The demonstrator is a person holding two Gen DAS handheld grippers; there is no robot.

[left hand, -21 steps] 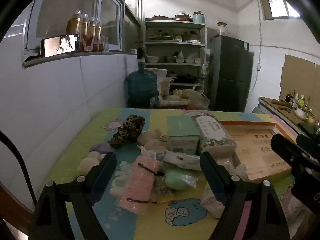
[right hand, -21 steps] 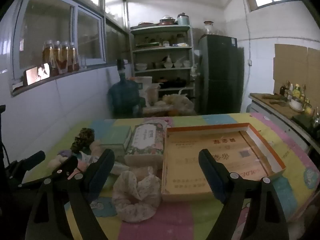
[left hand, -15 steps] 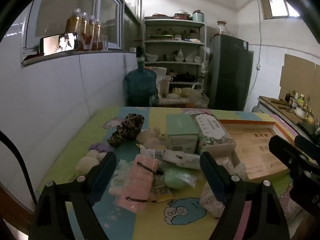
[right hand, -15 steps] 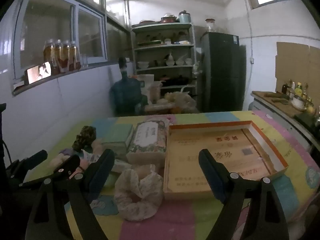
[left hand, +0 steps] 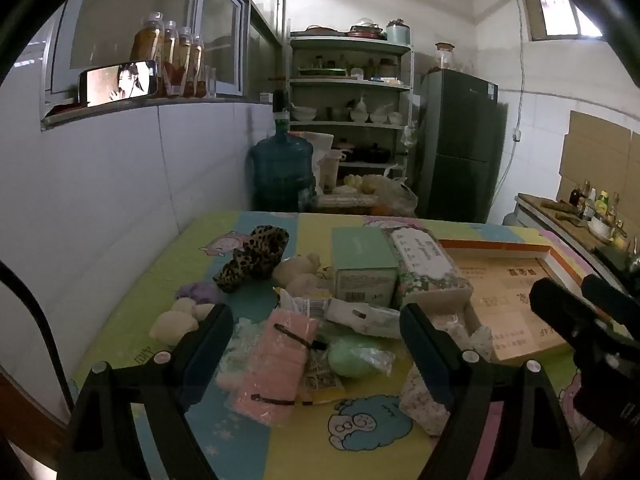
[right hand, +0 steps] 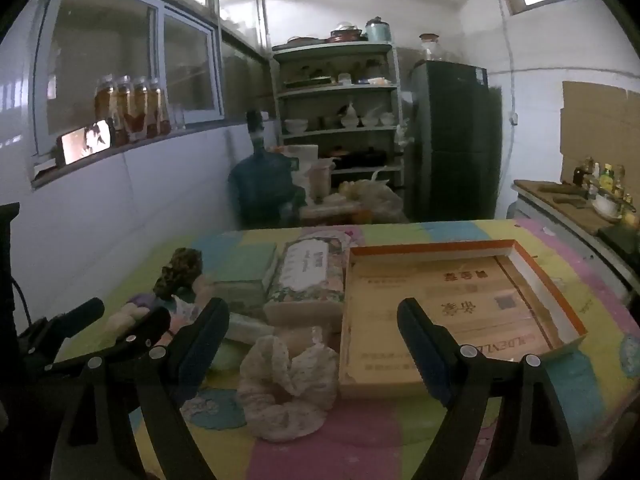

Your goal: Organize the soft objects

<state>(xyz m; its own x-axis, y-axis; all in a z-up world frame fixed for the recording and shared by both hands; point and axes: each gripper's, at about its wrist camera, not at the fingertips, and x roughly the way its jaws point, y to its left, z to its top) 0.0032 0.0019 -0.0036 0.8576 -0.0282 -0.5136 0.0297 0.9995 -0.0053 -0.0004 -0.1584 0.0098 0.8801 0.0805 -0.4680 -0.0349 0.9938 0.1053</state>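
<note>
Soft things lie on the colourful tablecloth [left hand: 168, 264]: a leopard scrunchie [left hand: 252, 254], a pink packet [left hand: 276, 364], a green puff in plastic [left hand: 354, 356], cream puffs [left hand: 176, 320], and a floral white scrunchie [right hand: 288, 376]. A shallow open cardboard box [right hand: 452, 308] lies at the right. My left gripper [left hand: 316, 340] is open and empty above the pink packet and green puff. My right gripper [right hand: 312, 344] is open and empty above the floral scrunchie. The right gripper also shows in the left wrist view [left hand: 580, 320].
A mint box [left hand: 362, 264] and a floral tissue pack [left hand: 424, 264] stand mid-table. A white wall runs along the left. A water jug [left hand: 282, 172], shelves [left hand: 348, 120] and a fridge [left hand: 460, 144] stand beyond the table's far edge.
Both grippers have drawn back and risen slightly; the table items sit a little lower in view. Both stay open.
</note>
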